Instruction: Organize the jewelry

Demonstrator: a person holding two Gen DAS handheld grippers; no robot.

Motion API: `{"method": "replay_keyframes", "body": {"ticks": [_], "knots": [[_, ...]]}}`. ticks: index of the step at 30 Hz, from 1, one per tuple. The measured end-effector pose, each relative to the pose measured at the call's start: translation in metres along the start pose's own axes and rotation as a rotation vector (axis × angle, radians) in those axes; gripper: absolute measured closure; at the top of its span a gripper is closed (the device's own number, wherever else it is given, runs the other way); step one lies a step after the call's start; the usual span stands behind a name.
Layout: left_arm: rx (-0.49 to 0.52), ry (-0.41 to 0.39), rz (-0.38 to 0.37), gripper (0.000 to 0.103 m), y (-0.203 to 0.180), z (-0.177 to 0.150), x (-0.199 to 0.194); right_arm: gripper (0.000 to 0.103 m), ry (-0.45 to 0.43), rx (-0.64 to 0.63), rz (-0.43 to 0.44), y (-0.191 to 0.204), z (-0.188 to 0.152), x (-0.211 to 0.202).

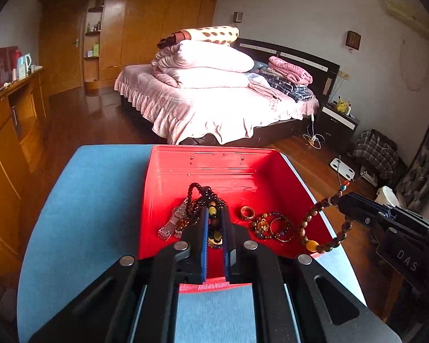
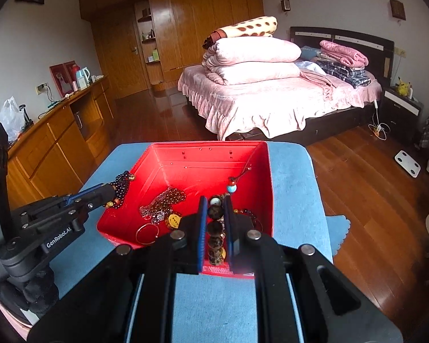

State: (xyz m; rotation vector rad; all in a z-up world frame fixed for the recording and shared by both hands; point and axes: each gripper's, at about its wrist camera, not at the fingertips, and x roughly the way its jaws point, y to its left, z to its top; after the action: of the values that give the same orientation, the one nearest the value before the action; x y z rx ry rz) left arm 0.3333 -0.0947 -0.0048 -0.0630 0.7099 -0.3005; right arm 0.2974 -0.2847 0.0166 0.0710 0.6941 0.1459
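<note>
Honestly, beaded strands are light, floppy and slippery, so pinch across the beads. Left gripper (image 1: 215, 223) jaws are clamped on the dark bead necklace (image 2: 122, 184), right gripper (image 2: 215, 214) jaws on the brown bead bracelet (image 1: 323, 228), both over the red box (image 2: 186, 168); rings (image 1: 271, 225) at 3 o'clock inside.
</note>
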Motion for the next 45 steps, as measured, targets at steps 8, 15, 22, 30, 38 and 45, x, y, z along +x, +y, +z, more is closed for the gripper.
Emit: {"method": "replay_keyframes", "body": {"ticks": [8, 15, 22, 30, 38, 45], "knots": [[0.02, 0.062, 0.02, 0.083, -0.003, 0.007, 0.042, 0.091, 0.048, 0.011, 0.05, -0.002, 0.012, 0.039], [0.017, 0.065, 0.047, 0.059, 0.002, -0.002, 0.046, 0.08, 0.066, 0.008, -0.037, -0.01, 0.001, 0.054], [-0.011, 0.018, 0.096, 0.036, 0.018, -0.011, 0.022, 0.06, 0.02, -0.005, -0.101, -0.013, -0.011, 0.037], [0.004, -0.016, 0.16, 0.014, 0.026, -0.023, -0.007, 0.029, 0.005, 0.0, -0.107, -0.01, -0.024, 0.021], [0.022, -0.034, 0.171, 0.01, 0.024, -0.029, -0.03, 0.017, -0.013, 0.006, -0.107, -0.006, -0.029, 0.002], [0.027, -0.108, 0.18, 0.01, 0.02, -0.032, -0.049, 0.017, -0.082, 0.015, -0.089, -0.004, -0.035, -0.019]]}}
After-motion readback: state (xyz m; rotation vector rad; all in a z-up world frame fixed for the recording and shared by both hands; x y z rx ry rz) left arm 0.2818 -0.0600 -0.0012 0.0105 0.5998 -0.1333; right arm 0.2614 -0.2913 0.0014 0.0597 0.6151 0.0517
